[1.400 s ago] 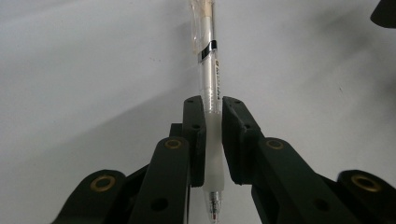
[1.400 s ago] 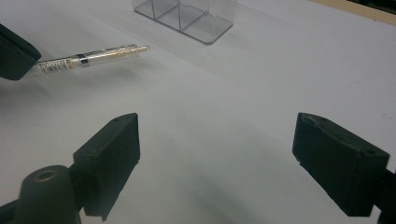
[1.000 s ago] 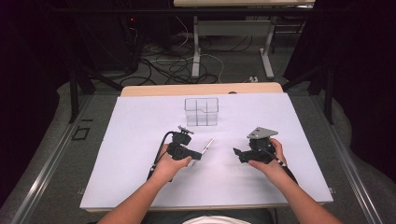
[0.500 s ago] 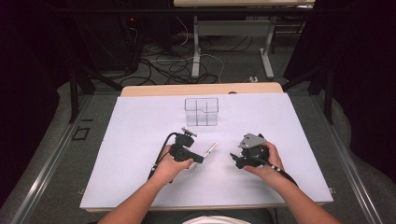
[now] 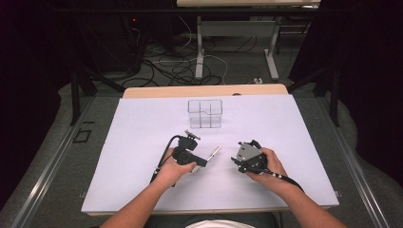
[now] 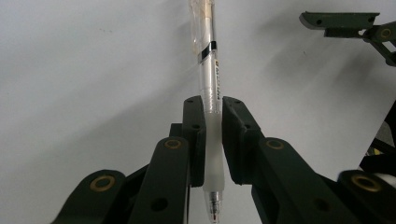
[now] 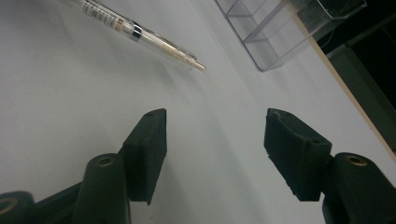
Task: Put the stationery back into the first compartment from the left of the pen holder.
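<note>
White paper [image 5: 142, 142] covers the table [image 5: 204, 90], whose bare wooden edge shows along the far side in the high view. Toward twelve o'clock on the sheet stands a clear plastic organizer [image 5: 205, 113], divided into compartments; in the right gripper view the same organizer [image 7: 285, 28] lies up at one o'clock, near the table's edge. At about seven o'clock from the organizer, the person's left hand [image 5: 173, 167] holds the left gripper [image 5: 205, 161], which points toward three o'clock. Its jaws are clamped on a clear-barrelled pen [image 5: 213, 152]: in the left gripper view the pen [image 6: 211, 93] runs up toward twelve o'clock, pinched at its frosted grip section, with the writing tip poking out below the jaws at six o'clock. Well to the right, at about five o'clock from the organizer, the right hand [image 5: 268, 166] holds the right gripper [image 5: 236, 160], apart from the pen and facing it. In the right gripper view its two jaws stand wide apart with nothing between them, and the pen's back end [image 7: 154, 39] lies ahead at eleven o'clock, just above the paper.
</note>
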Demonstrator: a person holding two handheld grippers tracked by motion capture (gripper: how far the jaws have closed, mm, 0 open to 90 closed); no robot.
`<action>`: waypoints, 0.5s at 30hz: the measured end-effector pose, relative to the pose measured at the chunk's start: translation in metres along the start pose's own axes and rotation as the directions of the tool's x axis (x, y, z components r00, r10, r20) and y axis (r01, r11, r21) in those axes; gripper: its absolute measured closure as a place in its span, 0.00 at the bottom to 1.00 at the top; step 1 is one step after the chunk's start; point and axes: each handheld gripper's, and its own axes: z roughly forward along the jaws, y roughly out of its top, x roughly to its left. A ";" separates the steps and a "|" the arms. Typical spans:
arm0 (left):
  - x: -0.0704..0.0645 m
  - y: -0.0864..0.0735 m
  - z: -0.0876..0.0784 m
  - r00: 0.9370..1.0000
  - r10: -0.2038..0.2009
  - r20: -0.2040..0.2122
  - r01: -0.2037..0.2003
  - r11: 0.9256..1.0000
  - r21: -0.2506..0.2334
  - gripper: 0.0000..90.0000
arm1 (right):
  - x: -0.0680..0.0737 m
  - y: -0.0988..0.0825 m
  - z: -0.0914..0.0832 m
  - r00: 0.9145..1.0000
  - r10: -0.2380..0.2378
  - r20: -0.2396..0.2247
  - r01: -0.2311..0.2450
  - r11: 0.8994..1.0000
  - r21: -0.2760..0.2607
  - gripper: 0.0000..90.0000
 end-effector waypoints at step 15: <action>-0.004 -0.001 0.004 1.000 0.010 0.004 -0.010 1.000 0.022 0.89 | 0.013 0.006 0.002 0.984 -0.178 -0.012 0.177 0.984 -0.022 0.52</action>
